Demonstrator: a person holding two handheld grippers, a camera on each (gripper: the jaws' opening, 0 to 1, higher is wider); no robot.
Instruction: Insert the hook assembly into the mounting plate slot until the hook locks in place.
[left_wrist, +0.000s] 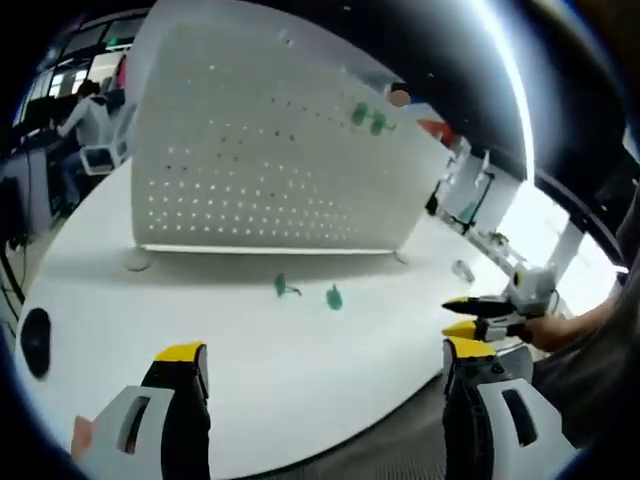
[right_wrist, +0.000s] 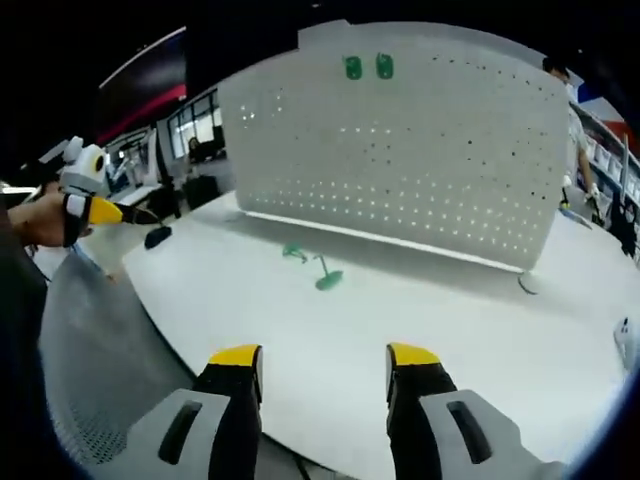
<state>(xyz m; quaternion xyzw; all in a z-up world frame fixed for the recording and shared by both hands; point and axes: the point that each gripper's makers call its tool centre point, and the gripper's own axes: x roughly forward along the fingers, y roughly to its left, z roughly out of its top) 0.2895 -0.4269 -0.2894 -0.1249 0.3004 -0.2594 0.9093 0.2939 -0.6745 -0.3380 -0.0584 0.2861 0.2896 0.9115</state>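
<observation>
A white perforated mounting plate (left_wrist: 270, 150) (right_wrist: 420, 150) stands upright on the white table (left_wrist: 250, 350) (right_wrist: 500, 350). Two green hooks (left_wrist: 367, 118) (right_wrist: 368, 67) sit side by side high on the plate. Two more green hook assemblies (left_wrist: 333, 297) (right_wrist: 327, 277) lie on the table just in front of it. My left gripper (left_wrist: 325, 360) is open and empty at the near table edge, well short of the loose hooks. My right gripper (right_wrist: 323, 360) is also open and empty, back from them. Each gripper shows in the other's view, hand-held off the table edge (left_wrist: 480, 315) (right_wrist: 100, 210).
A black rounded object (left_wrist: 35, 340) (right_wrist: 157, 237) lies near one end of the table. White stands and small parts (left_wrist: 470, 195) are past the plate's other end. People (left_wrist: 85, 110) (right_wrist: 572, 110) are in the background. The table's curved edge runs just ahead of both grippers.
</observation>
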